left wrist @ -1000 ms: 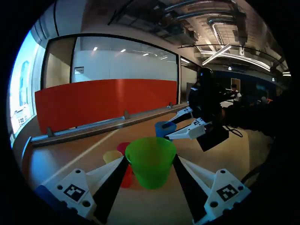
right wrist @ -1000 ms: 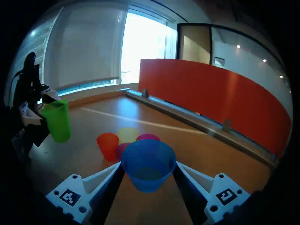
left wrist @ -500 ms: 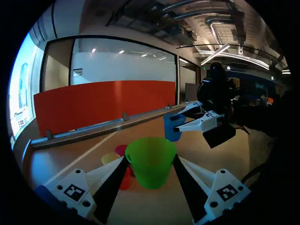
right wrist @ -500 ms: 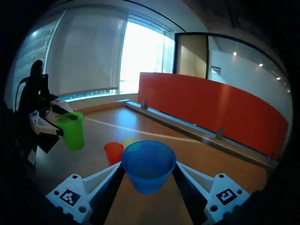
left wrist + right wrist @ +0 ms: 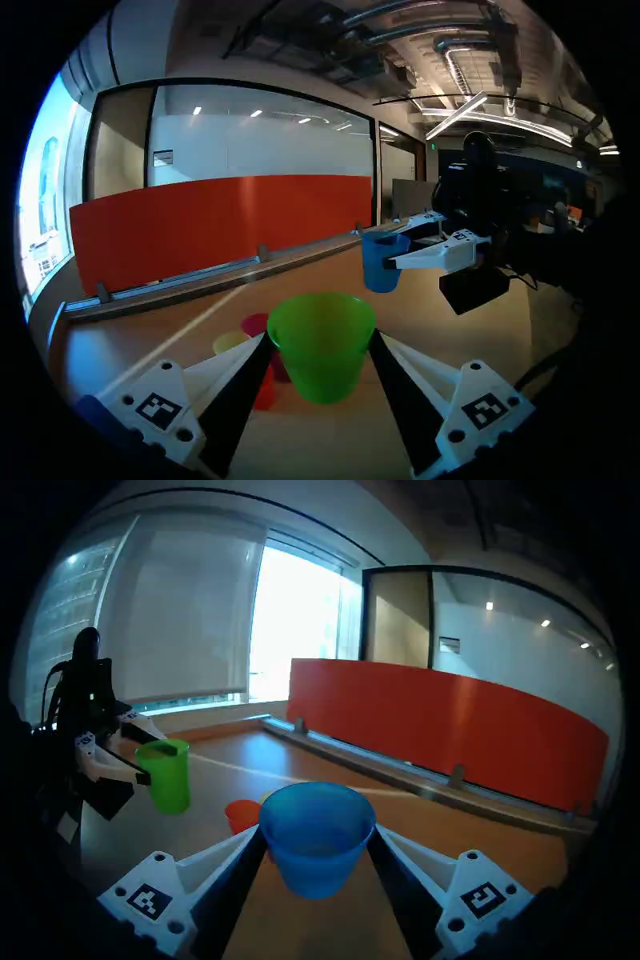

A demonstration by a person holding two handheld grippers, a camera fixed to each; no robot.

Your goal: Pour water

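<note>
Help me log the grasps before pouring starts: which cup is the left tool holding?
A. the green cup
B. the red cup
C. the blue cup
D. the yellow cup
A: in the left gripper view the green cup is clamped between the two fingers of the left tool, while the blue cup is held by the right tool.
</note>
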